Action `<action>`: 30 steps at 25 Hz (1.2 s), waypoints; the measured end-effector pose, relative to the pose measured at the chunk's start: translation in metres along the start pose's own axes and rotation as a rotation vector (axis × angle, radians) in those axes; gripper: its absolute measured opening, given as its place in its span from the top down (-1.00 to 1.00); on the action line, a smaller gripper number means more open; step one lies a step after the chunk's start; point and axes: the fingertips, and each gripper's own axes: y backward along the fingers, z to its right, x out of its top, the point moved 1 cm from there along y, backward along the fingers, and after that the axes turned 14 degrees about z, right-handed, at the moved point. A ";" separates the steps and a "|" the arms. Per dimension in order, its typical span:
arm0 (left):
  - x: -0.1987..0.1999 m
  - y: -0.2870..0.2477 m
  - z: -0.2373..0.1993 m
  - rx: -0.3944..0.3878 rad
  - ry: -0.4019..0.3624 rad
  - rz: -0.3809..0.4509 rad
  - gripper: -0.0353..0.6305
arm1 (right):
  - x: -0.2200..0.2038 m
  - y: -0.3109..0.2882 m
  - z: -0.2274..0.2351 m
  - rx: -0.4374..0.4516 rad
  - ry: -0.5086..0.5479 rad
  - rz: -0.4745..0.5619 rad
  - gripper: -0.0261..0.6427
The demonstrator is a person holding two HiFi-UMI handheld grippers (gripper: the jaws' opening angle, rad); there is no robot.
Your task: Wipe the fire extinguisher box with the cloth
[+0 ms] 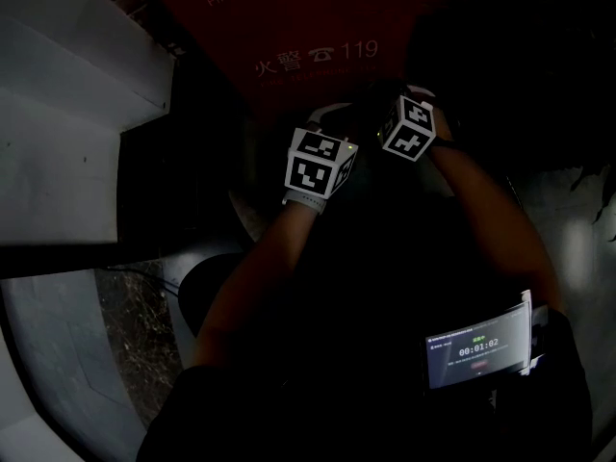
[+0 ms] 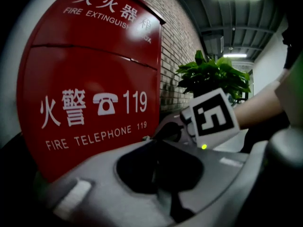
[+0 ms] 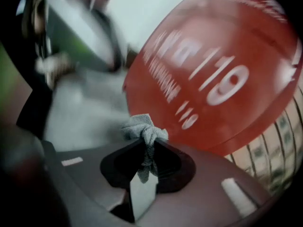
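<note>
The red fire extinguisher box (image 1: 289, 27) with white lettering and "119" stands straight ahead in the dim head view. It fills the left of the left gripper view as the box front (image 2: 90, 89) and shows blurred in the right gripper view (image 3: 222, 70). My right gripper (image 3: 149, 143) is shut on a bunched grey cloth (image 3: 143, 129), held just in front of the box's lower part. My left gripper (image 2: 154, 142) is shut with nothing in it, close beside the box front. The right gripper's marker cube (image 2: 215, 118) sits just to its right.
A brick wall (image 2: 177, 56) runs behind the box, with a potted green plant (image 2: 215, 74) beyond. A white ledge (image 1: 58, 114) lies at the left of the head view. A lit screen with a timer (image 1: 478, 347) sits on the right forearm.
</note>
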 end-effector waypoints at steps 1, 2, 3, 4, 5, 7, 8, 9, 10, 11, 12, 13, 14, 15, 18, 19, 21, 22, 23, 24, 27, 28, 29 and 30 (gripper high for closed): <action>0.011 0.004 -0.005 0.000 -0.012 0.020 0.89 | 0.020 0.010 0.005 -0.016 -0.062 0.067 0.73; 0.024 0.009 -0.010 0.004 -0.023 0.043 0.89 | 0.041 0.021 0.010 -0.030 -0.124 0.138 0.73; 0.038 0.016 -0.014 0.008 -0.033 0.067 0.89 | 0.061 0.034 0.014 -0.045 -0.178 0.209 0.73; 0.052 0.024 -0.018 0.013 -0.041 0.091 0.89 | 0.078 0.049 0.018 -0.062 -0.223 0.275 0.73; 0.065 0.034 -0.021 0.016 -0.049 0.116 0.89 | 0.094 0.064 0.022 -0.082 -0.262 0.336 0.73; 0.091 0.055 -0.025 0.029 -0.057 0.171 0.89 | 0.120 0.094 0.030 -0.120 -0.339 0.448 0.73; 0.103 0.067 -0.027 0.042 -0.052 0.204 0.89 | 0.131 0.109 0.033 -0.137 -0.379 0.501 0.73; 0.113 0.080 -0.029 0.061 -0.040 0.239 0.89 | 0.142 0.123 0.036 -0.152 -0.420 0.551 0.73; 0.120 0.093 -0.031 0.082 -0.025 0.269 0.89 | 0.150 0.135 0.037 -0.165 -0.458 0.596 0.73; 0.124 0.103 -0.032 0.101 -0.014 0.293 0.89 | 0.156 0.146 0.037 -0.179 -0.493 0.634 0.73; 0.126 0.112 -0.032 0.115 -0.011 0.311 0.89 | 0.159 0.156 0.037 -0.194 -0.528 0.667 0.73; 0.126 0.120 -0.030 0.123 -0.016 0.324 0.89 | 0.162 0.163 0.037 -0.208 -0.561 0.700 0.73; 0.125 0.126 -0.028 0.126 -0.021 0.335 0.89 | 0.165 0.168 0.036 -0.220 -0.590 0.736 0.73; 0.122 0.130 -0.025 0.122 -0.024 0.345 0.89 | 0.168 0.172 0.033 -0.229 -0.610 0.772 0.73; 0.111 0.136 -0.020 0.087 -0.011 0.365 0.89 | 0.173 0.173 0.019 -0.234 -0.607 0.839 0.73; 0.109 0.135 -0.020 0.076 -0.011 0.369 0.89 | 0.173 0.171 0.013 -0.227 -0.593 0.842 0.73; 0.111 0.134 -0.020 0.063 -0.024 0.381 0.89 | 0.173 0.164 0.005 -0.207 -0.562 0.825 0.73; 0.113 0.134 -0.020 0.056 -0.030 0.388 0.89 | 0.173 0.161 0.002 -0.199 -0.555 0.817 0.73; 0.114 0.133 -0.018 0.048 -0.033 0.392 0.89 | 0.174 0.159 0.000 -0.189 -0.556 0.818 0.73; 0.113 0.132 -0.016 0.037 -0.034 0.392 0.89 | 0.175 0.158 -0.002 -0.179 -0.564 0.826 0.73; 0.108 0.127 -0.012 0.021 -0.027 0.384 0.89 | 0.172 0.156 -0.002 -0.164 -0.610 0.841 0.73; 0.106 0.125 -0.012 0.021 -0.021 0.382 0.89 | 0.171 0.155 -0.002 -0.159 -0.625 0.845 0.73; 0.105 0.124 -0.012 0.021 -0.017 0.381 0.89 | 0.171 0.154 -0.001 -0.154 -0.636 0.849 0.73; 0.104 0.123 -0.012 0.020 -0.013 0.380 0.89 | 0.172 0.154 -0.002 -0.150 -0.644 0.852 0.73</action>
